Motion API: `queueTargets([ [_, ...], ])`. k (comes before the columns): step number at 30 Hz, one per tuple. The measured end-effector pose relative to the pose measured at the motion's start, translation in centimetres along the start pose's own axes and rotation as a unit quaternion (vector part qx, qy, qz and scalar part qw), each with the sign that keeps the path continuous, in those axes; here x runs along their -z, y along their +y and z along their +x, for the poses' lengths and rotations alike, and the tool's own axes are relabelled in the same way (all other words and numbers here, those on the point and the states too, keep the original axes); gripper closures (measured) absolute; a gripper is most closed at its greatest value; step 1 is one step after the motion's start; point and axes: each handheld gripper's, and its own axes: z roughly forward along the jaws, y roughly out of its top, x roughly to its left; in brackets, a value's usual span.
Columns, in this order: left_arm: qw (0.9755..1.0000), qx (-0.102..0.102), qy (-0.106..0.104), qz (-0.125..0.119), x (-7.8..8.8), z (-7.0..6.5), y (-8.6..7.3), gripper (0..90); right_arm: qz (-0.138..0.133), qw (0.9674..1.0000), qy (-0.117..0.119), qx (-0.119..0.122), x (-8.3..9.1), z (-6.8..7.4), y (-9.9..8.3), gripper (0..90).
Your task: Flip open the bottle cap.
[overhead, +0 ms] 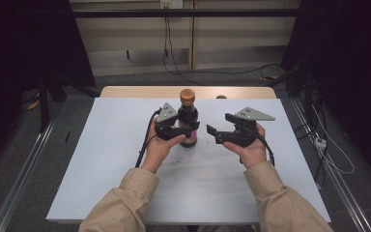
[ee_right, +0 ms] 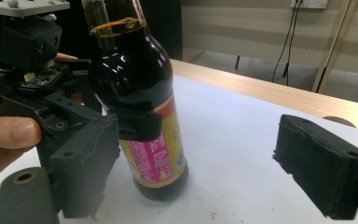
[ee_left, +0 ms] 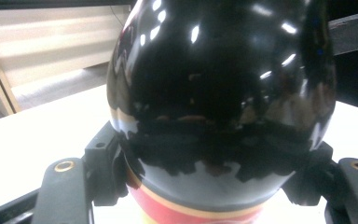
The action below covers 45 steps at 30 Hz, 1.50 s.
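The bottle [overhead: 188, 121] stands upright on the surface [overhead: 101, 159] near its far middle, clamped at the body by the left gripper [overhead: 176, 131], whose fingers [ee_left: 105, 163] are pressed against both sides of the dark glass just above the label. The right gripper [overhead: 218, 133] is held just beside the bottle, fingers [ee_right: 319, 163] spread wide with nothing between them. The cap [overhead: 187, 94] is judged the likely target: the bottle should be kept steady and vertical by the left grip while the right is raised and centred over the neck before being closed.
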Motion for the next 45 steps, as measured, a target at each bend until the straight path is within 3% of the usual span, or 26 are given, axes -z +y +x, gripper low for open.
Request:
queueTargets([
  [1,0.9999,0.014,-0.005,0.002,-0.1,0.1,-0.2,29.2,0.000,1.0000,0.000,0.000,0.0,0.0,0.0,14.6],
  [3,0.9998,0.021,-0.003,-0.007,0.0,0.1,-0.5,28.6,0.000,1.0000,0.000,0.004,-0.1,0.1,0.2,15.9],
  [6,0.9998,0.008,0.004,-0.020,-0.1,-0.4,-0.8,29.1,0.000,1.0000,0.005,0.008,-0.3,0.3,0.7,21.3],
  [11,0.9998,0.010,0.008,-0.012,0.2,-0.2,-0.6,29.8,0.000,0.9997,0.007,0.022,-0.5,0.5,1.4,31.2],
  [12,0.9999,0.008,0.008,-0.013,0.2,-0.2,-0.6,29.9,-0.005,0.9997,0.008,0.020,-0.5,0.6,1.7,36.5],
  [15,0.9998,0.000,0.013,-0.013,0.1,-0.4,-0.6,29.9,-0.007,0.9997,0.010,0.021,-0.6,0.6,2.0,38.2],
  [19,0.9998,0.004,0.013,-0.017,0.1,-0.2,-0.6,29.4,-0.010,0.9996,0.015,0.023,-0.7,0.5,2.7,48.1],
  [22,0.9999,-0.004,0.013,-0.002,0.1,-0.3,-0.2,29.2,-0.013,0.9991,0.028,0.027,-0.9,0.6,3.1,54.4],
  [25,0.9999,0.000,0.012,0.008,0.2,-0.2,0.1,28.6,-0.008,0.9985,0.037,0.039,-1.2,1.0,3.7,61.0],
  [33,0.9998,0.000,0.013,0.017,0.4,-0.2,0.4,27.4,0.000,0.9985,0.042,0.035,-1.6,1.3,4.3,65.1],
  [34,0.9997,0.000,0.011,0.020,0.5,-0.2,0.5,27.0,-0.002,0.9985,0.045,0.033,-1.7,1.3,4.4,69.1],
  [35,0.9997,0.001,0.013,0.019,0.5,-0.2,0.6,27.0,-0.002,0.9985,0.045,0.033,-1.7,1.3,4.4,69.1],
  [37,0.9998,0.000,0.012,0.014,0.6,-0.2,0.7,26.2,-0.002,0.9984,0.050,0.028,-1.8,1.2,4.5,79.6],
  [40,0.9999,0.006,0.009,0.009,0.7,-0.3,0.9,25.5,0.001,0.9985,0.049,0.026,-1.8,1.1,4.6,84.5],
  [41,0.9999,0.008,0.009,0.008,0.7,-0.2,0.9,25.0,0.001,0.9980,0.059,0.021,-1.9,1.0,4.8,89.3],
  [45,0.9998,0.016,0.005,0.005,0.8,-0.1,0.9,23.9,0.008,0.9980,0.052,0.035,-1.9,1.1,5.1,90.0],
])
